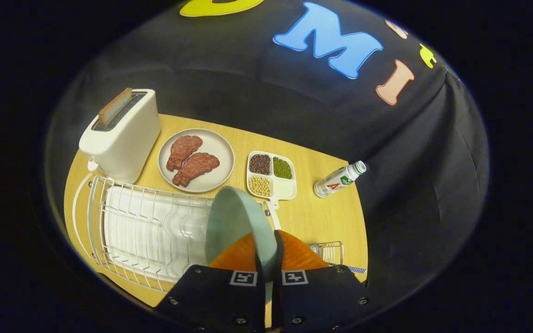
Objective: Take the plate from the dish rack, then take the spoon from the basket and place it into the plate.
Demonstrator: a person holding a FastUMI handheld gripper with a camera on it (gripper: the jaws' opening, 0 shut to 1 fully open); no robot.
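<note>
The tool (266, 259) pinches a pale green plate (238, 226) on edge between its fingers — lifted above the white dish rack (141, 231), with bare counter (322, 217) just beyond to the right.

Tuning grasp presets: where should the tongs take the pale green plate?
By the rim, edge-on from above. The pale green round plate stands on edge beside the white wire dish rack, its thin rim upward. The tongs already pinch that rim, one finger on each face.
</note>
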